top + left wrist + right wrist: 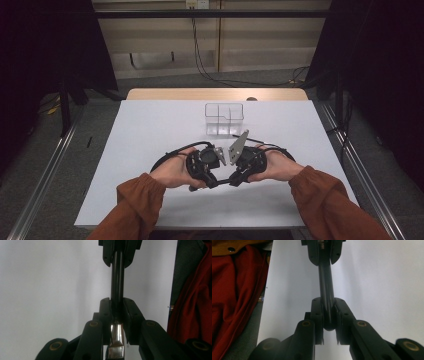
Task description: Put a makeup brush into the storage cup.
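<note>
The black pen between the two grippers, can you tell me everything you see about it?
The pen is a slim, dark, glossy stick, probably plastic, with a shiny silver metal end. It hangs level just above the white table, near the person's side. The left gripper pinches the silver end and the right gripper pinches the rounded black end, each with its fingers closed on the pen. Nothing else touches it.

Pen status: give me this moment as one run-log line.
left gripper: shut on pen, silver end | right gripper: shut on pen, black end | pen: held between both above table | clear organizer: behind, apart
</note>
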Available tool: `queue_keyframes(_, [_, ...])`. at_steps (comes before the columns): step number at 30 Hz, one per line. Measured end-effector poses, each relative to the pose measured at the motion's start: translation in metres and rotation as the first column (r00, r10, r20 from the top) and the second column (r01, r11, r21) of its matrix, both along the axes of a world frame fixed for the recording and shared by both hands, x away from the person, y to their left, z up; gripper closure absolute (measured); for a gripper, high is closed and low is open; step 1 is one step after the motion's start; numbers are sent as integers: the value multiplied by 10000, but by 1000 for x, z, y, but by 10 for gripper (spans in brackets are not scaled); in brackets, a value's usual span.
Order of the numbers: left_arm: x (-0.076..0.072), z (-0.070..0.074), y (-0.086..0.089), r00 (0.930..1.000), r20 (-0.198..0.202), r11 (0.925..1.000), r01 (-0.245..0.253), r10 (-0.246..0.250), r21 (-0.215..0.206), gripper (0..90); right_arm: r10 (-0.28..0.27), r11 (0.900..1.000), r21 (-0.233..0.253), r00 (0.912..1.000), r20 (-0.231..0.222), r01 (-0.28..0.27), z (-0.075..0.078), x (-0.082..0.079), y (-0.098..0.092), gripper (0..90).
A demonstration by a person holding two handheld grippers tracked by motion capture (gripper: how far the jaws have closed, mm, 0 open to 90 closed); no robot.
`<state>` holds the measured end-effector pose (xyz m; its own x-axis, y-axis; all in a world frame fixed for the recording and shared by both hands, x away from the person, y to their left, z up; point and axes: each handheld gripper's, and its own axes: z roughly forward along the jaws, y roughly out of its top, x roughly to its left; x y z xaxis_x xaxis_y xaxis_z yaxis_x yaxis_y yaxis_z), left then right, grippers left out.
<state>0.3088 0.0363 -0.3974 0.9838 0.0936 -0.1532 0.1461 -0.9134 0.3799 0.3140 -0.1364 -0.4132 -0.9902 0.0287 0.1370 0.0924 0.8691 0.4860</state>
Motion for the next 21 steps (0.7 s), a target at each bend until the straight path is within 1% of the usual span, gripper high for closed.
queue_keyframes(1, [1,0,1,10000,35,10000,-12,12,-14,778,111,9999,96,9999,-27,-111,-1,1,0,805])
queue_keyframes(2, [2,0,2,10000,12,10000,3,-3,11,775,95,9999,109,10000,-25,-94,-1,1,0,806])
queue_keyframes(3, [2,0,2,10000,-32,10000,-41,41,-80,773,12,10000,60,10000,-95,-11,0,0,0,807])
queue_keyframes(4, [3,0,3,10000,24,9999,64,-63,-84,771,6,10000,60,9999,-163,-5,0,1,0,807])
queue_keyframes(5, [3,0,4,10000,3,9998,-90,90,-159,767,94,9997,227,9999,-52,-92,0,2,0,808])
queue_keyframes(6, [3,0,5,9998,-81,9995,-201,199,-256,762,102,9997,235,9999,-45,-101,0,2,0,808])
queue_keyframes(7, [4,0,7,9999,-97,9995,-131,128,-274,754,97,9996,262,9999,-58,-95,0,2,0,808])
queue_keyframes(9, [4,-1,9,9997,22,9986,-262,264,-454,698,42,9997,239,10000,-18,-41,0,2,-1,809])
queue_keyframes(10, [5,0,11,9997,153,9982,-197,206,-558,675,9,9998,215,10000,-21,-9,0,2,-1,808])
queue_keyframes(11, [5,0,12,9995,195,9978,-221,234,-627,644,-13,9997,230,10000,-60,15,0,2,-1,808])
queue_keyframes(13, [5,-2,16,9983,305,9947,-462,492,-921,598,-87,9995,299,10000,-19,88,1,2,-2,808])
queue_keyframes(14, [6,-3,17,9984,374,9953,-397,431,-889,570,-197,9995,235,9998,-72,198,2,2,-3,808])
queue_keyframes(16, [6,-6,21,9974,309,9919,-620,658,-1109,507,-174,9994,294,9998,-51,175,2,3,-5,808])
queue_keyframes(17, [6,-7,22,9968,381,9910,-648,697,-1171,480,-260,9992,303,9997,-14,260,2,3,-6,809])
queue_keyframes(18, [6,-8,24,9960,448,9897,-706,767,-1242,470,-307,9991,300,9995,-70,309,2,3,-7,808])
queue_keyframes(19, [6,-9,26,9951,477,9881,-795,865,-1320,442,-356,9989,295,9993,-94,358,2,3,-8,808])
queue_keyframes(21, [7,-10,29,9909,611,9827,-1101,1203,-1491,366,-440,9985,322,9990,-57,442,2,3,-9,808])
